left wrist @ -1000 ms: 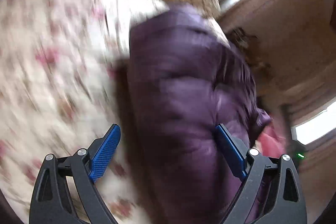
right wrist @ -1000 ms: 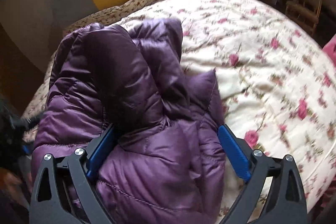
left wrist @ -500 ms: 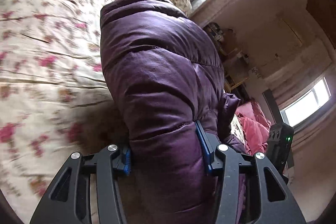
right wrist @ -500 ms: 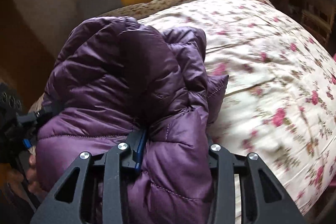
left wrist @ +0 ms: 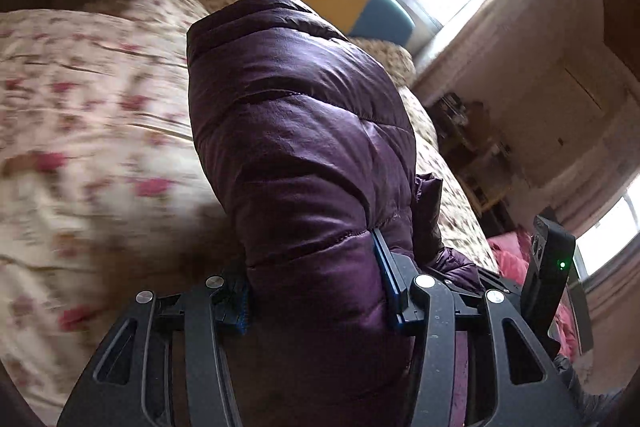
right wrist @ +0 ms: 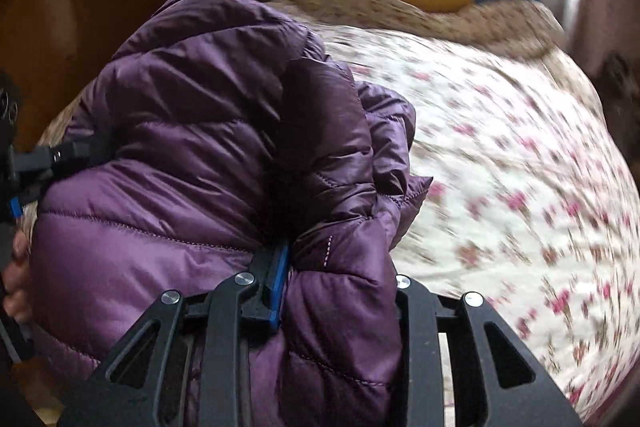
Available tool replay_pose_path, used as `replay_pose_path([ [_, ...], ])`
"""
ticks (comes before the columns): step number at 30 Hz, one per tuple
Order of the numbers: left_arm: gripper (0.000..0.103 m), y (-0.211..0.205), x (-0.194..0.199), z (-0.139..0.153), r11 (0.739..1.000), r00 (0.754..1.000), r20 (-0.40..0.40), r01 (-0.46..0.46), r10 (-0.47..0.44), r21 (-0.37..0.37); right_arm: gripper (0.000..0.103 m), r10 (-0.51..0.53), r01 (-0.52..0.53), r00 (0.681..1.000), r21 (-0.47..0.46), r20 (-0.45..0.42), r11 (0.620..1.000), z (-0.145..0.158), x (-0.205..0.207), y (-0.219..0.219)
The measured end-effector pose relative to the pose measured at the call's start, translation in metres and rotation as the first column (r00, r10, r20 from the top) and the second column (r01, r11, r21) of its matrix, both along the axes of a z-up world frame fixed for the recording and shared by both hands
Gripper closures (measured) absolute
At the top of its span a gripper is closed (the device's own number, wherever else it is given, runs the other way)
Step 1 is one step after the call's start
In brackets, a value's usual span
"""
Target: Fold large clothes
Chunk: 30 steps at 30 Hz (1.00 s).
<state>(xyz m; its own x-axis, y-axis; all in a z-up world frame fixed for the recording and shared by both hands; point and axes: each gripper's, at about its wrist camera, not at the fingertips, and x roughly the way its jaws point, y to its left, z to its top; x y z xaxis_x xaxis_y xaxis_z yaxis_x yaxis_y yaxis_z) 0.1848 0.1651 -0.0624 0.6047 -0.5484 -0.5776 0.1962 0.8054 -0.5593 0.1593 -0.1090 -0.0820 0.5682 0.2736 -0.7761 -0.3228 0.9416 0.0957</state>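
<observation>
Purple jacket hides both pad tips; left hand-held gripper clamps it, right closing on it.

Floral bedspread smeared by motion blur in both wrist views; flower shapes unreadable. Purple puffer jacket runs off the bottom edge of each frame, lower part unseen. Right gripper: right-side pad buried under jacket fabric. Left gripper: left pad mostly hidden behind jacket. Hand cut off by left edge.
</observation>
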Motion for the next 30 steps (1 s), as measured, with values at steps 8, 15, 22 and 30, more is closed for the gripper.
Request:
replay_pose_path([
  [8, 0.046, 0.059, -0.021, -0.017, 0.979, 0.983, -0.048, -0.17, 0.176, 0.115, 0.075, 0.148, -0.129, 0.985, -0.189, 0.09, 0.973, -0.018, 0.01, 0.086],
  [15, 0.034, 0.044, -0.032, -0.03, 0.916, 0.952, -0.003, -0.292, 0.305, 0.275, 0.071, 0.141, -0.111, 0.982, -0.221, 0.128, 0.969, -0.045, 0.005, 0.092],
  [22, 0.034, 0.029, -0.053, -0.006, 0.839, 0.913, 0.072, -0.398, 0.401, 0.371, 0.061, 0.08, -0.043, 0.983, -0.218, 0.164, 0.975, -0.029, -0.018, 0.094],
  [30, 0.034, 0.022, -0.079, 0.001, 0.808, 0.896, 0.108, -0.435, 0.43, 0.398, 0.04, 0.073, -0.018, 0.97, -0.233, 0.231, 0.972, -0.012, -0.042, 0.081],
])
